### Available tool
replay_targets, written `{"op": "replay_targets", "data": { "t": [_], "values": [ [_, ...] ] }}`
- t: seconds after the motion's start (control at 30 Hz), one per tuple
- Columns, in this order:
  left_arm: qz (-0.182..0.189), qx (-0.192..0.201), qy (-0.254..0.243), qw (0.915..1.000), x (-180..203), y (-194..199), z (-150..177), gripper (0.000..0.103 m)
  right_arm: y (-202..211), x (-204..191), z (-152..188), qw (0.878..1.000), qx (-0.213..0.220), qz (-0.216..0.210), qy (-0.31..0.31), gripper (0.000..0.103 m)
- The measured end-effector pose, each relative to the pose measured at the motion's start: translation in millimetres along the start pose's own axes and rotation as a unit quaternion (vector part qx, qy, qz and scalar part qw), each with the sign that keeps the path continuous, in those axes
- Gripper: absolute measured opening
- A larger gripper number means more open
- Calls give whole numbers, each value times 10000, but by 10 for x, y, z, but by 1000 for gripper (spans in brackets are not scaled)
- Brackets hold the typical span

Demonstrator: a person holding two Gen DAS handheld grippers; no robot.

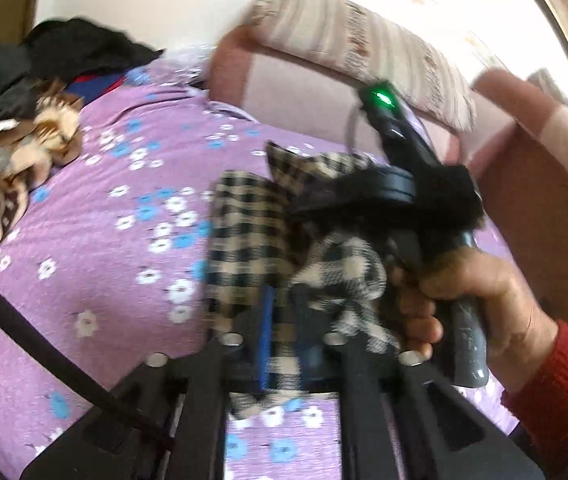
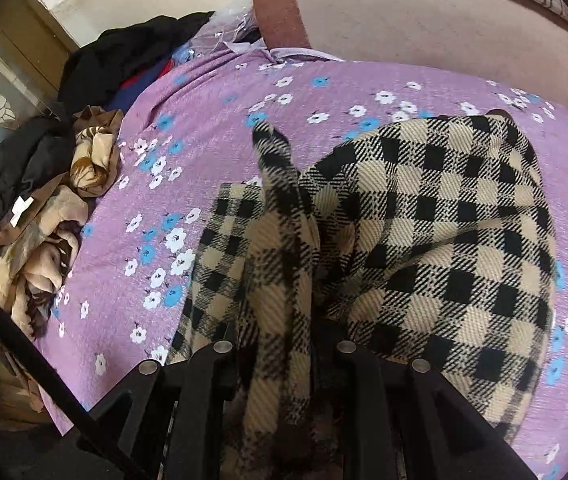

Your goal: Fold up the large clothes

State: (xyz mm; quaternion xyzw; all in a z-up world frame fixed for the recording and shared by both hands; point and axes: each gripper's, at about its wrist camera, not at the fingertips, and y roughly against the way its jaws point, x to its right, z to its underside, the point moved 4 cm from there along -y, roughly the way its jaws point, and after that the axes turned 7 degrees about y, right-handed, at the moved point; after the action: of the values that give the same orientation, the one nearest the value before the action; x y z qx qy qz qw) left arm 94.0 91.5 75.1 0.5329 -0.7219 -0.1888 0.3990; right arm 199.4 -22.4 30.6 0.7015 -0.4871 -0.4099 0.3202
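Observation:
A beige-and-black checked garment [image 2: 435,232] lies partly on a purple flowered bed sheet [image 2: 212,128]. My right gripper [image 2: 284,320] is shut on a bunched fold of it; the fingers are hidden under the cloth. In the left wrist view my left gripper [image 1: 280,320] is shut on another part of the checked garment [image 1: 244,232], held above the sheet [image 1: 124,208]. The right gripper's body [image 1: 403,184], with a green light, shows close by at the right, held by a hand in a red sleeve [image 1: 495,304].
A pile of brown, black and blue clothes [image 2: 52,184] lies at the bed's left side, also in the left wrist view [image 1: 16,128]. A pink padded headboard [image 2: 403,12] with a striped pillow [image 1: 347,40] stands behind. A wooden cabinet [image 2: 4,60] is at far left.

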Motion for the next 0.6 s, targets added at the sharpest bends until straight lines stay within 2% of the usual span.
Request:
{"op": "replay_targets", "data": {
  "t": [0.13,0.17,0.3,0.5,0.57,0.6],
  "values": [
    [-698,617,237,9954,-313,251,-186,20,-6,-73,-53,9999,-18,57,106,20],
    [-769,728,313,9939,-368,293,-225,20,-5,-100,-60,9998,-26,82,152,20],
    [-743,799,746,9912,-544,315,-309,28,-43,-192,-78,9997,-33,56,242,20],
    [-766,747,1020,9890,-624,251,-325,31,-16,-326,-93,9992,5,-69,406,20],
    [-691,721,1133,9885,-631,231,-323,42,-46,-349,-86,9991,27,-89,424,29],
    [-595,694,1207,9885,-636,210,-329,49,-64,-346,-76,9990,31,-215,392,42]
  ]
}}
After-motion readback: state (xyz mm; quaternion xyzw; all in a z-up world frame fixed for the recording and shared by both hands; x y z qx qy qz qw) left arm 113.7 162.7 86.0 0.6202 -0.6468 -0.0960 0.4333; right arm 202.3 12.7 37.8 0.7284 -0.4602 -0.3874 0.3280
